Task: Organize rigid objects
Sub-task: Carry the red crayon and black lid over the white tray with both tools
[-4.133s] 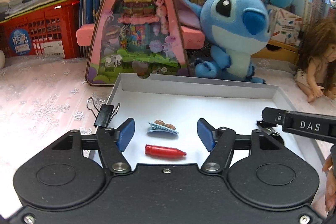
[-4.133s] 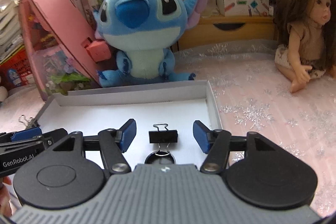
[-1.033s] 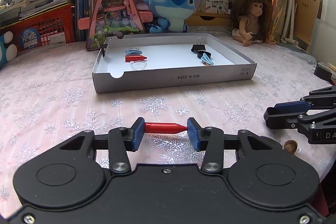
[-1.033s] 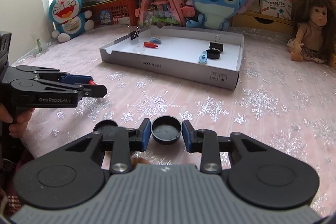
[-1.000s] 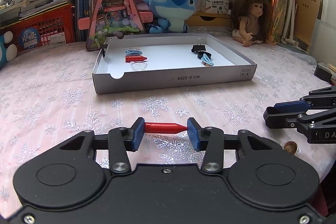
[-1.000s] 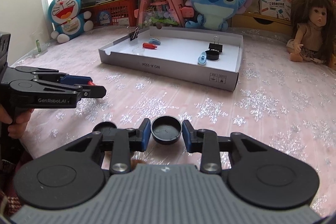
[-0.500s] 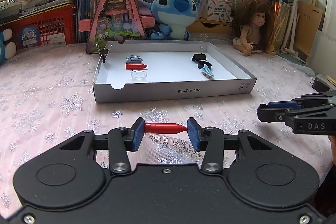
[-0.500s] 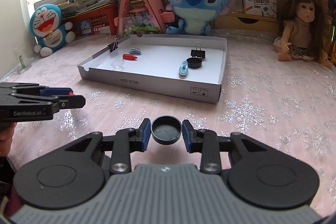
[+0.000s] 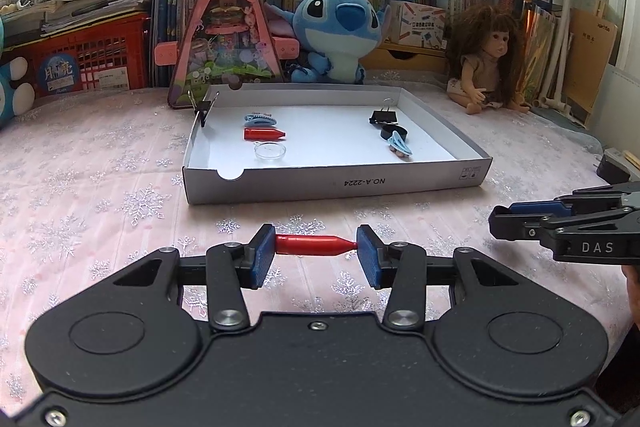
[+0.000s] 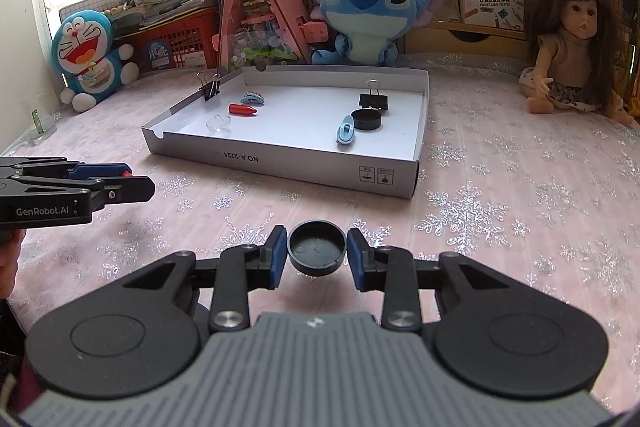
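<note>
My left tool (image 9: 316, 255) pinching a red bullet-shaped piece (image 9: 314, 245) end to end, long axis crosswise, tip rightward, my right tool (image 10: 317, 259) pinching a black round cap (image 10: 317, 253), hollow up.

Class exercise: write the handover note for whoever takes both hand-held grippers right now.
Left hand-held gripper: shut on a red bullet-shaped piece, held end to end.
Right hand-held gripper: shut on a black round cap.
Both hover over the tablecloth, short of the white tray.
In the tray, left group: red piece, blue clip, clear dish. Right group: black cap, blue clip, binder clip. Another binder clip sits on the left wall.
Left to do: place both held items, probably with their matches.
</note>
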